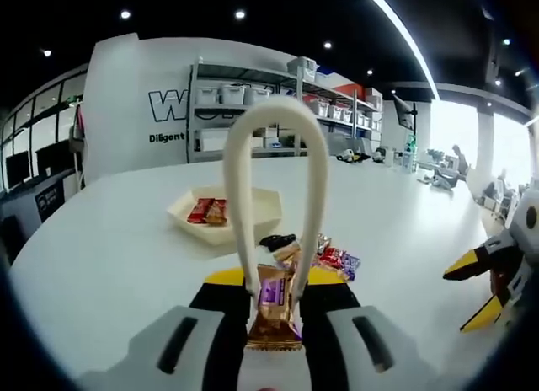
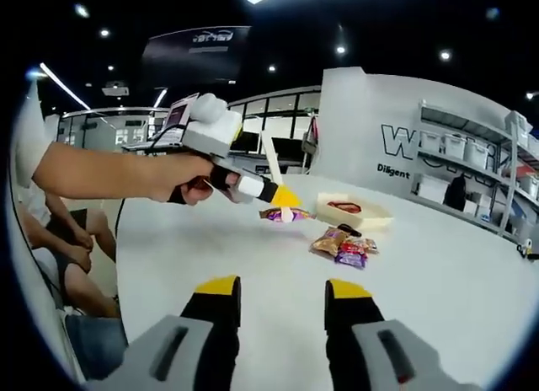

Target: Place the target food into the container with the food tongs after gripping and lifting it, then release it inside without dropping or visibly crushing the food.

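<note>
My left gripper (image 1: 275, 283) is shut on cream food tongs (image 1: 274, 121), whose looped end rises away from the jaws. The tong arms pinch a brown and purple snack packet (image 1: 274, 311) down between my jaws. In the right gripper view the same packet (image 2: 282, 214) hangs just above the table under the left gripper (image 2: 282, 197), a little short of the container. The container, a cream tray (image 1: 253, 204) (image 2: 375, 214), holds red packets. My right gripper (image 2: 285, 290) is open and holds nothing; it also shows at the right in the left gripper view (image 1: 473, 291).
A pile of loose snack packets (image 1: 333, 258) (image 2: 345, 243) lies on the white table (image 1: 109, 265) near the tray. A person's arm (image 2: 101, 172) holds the left gripper, and a seated person (image 2: 50, 239) is at the table's left edge. Shelves (image 1: 253, 96) stand behind.
</note>
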Demonstrator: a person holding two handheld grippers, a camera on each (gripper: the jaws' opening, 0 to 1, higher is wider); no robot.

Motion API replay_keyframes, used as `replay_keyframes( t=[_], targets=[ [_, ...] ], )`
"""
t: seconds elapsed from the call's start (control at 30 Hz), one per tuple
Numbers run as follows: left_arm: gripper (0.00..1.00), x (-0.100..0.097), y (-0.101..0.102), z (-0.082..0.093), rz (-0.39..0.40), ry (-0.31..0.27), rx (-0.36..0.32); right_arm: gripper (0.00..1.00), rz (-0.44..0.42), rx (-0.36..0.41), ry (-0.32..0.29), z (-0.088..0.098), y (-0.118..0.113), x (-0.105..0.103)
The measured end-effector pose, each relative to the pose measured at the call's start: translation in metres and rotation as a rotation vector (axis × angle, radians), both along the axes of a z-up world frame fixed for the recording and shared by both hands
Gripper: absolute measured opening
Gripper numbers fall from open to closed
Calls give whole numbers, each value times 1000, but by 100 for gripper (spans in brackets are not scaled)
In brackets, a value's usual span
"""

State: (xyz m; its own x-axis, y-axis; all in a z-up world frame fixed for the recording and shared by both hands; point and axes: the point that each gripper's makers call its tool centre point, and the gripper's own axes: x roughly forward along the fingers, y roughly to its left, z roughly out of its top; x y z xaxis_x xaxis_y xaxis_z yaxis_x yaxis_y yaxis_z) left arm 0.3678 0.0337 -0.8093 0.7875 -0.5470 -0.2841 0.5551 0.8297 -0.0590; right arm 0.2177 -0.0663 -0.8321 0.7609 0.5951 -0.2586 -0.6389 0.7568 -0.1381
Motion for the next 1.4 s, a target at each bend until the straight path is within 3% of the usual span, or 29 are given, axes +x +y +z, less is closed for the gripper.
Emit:
replay_keyframes(
  t=[0.13, 0.23, 0.3, 0.67, 0.83, 0.9, 1.1, 1.4],
  targets=[
    [21, 4, -1, 10, -15, 12, -38, 46, -18, 14, 9, 3, -4, 1],
    [21, 9, -2, 17, -23, 21, -55, 65, -49, 93, 28, 8, -8, 2],
    [21, 11, -3, 21, -27, 29, -78, 75, -64, 96, 37, 8, -13, 3],
    [21, 37, -14, 43, -69, 6, -69, 99, -101, 77, 43, 8, -29, 2],
    [21, 56, -19, 49, -76, -17, -20, 100, -122, 91, 50, 9, -38, 1],
    [21, 62, -23, 49, -75, -6, -41, 99, -126, 94, 51, 8, -40, 1],
    [20, 85, -29, 35, -57, 14, -6, 99, -148, 95, 62, 3, -53, 0],
    [20, 100, -35, 58, -47, -5, -35, 99, -188, 102, 70, 1, -71, 4]
  ],
)
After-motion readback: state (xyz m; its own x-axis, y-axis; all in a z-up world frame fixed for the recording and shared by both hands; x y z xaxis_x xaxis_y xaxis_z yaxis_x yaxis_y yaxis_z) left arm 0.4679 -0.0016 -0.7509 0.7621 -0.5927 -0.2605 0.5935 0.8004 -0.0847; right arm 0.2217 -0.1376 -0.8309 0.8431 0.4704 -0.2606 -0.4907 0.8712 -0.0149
